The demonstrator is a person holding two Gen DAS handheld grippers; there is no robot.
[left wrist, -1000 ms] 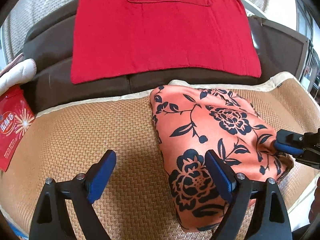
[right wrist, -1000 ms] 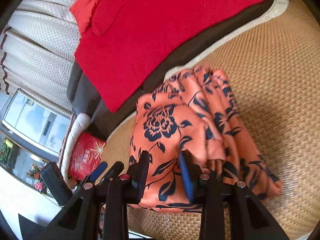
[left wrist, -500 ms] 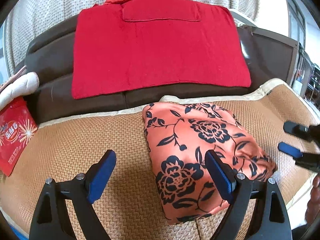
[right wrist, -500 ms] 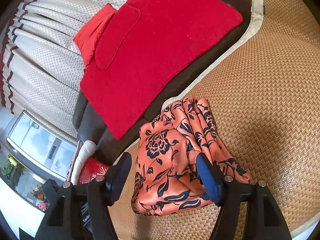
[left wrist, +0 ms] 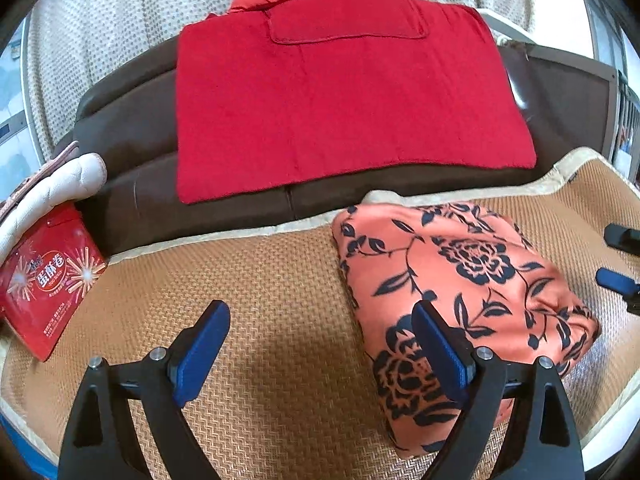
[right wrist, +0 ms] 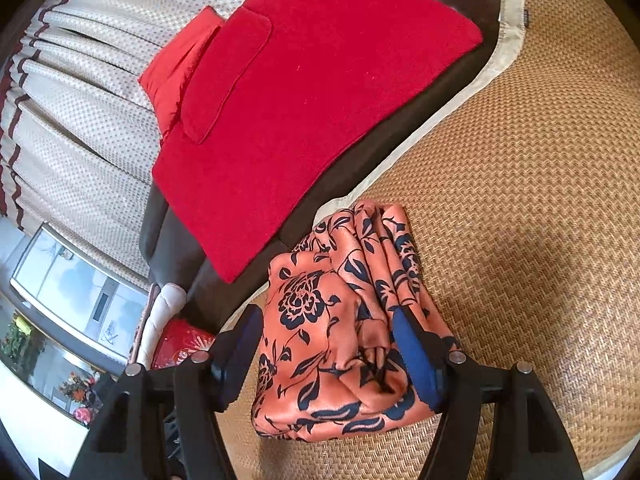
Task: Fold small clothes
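Two grippers, left (left wrist: 320, 354) and right (right wrist: 330, 350), spread and empty, jaws of right just opened off folded garment (left wrist: 460, 300) on mat (left wrist: 260, 280). Fold apparently finished. Next: setting aside, likely.

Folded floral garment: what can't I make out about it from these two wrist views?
- Folded floral garment: near corner hidden behind the left gripper, left wrist view.
- Its underside and inner layers: hidden by the top layer and woven mat, both views.
- Right gripper: cut off by the frame edge, left wrist view.
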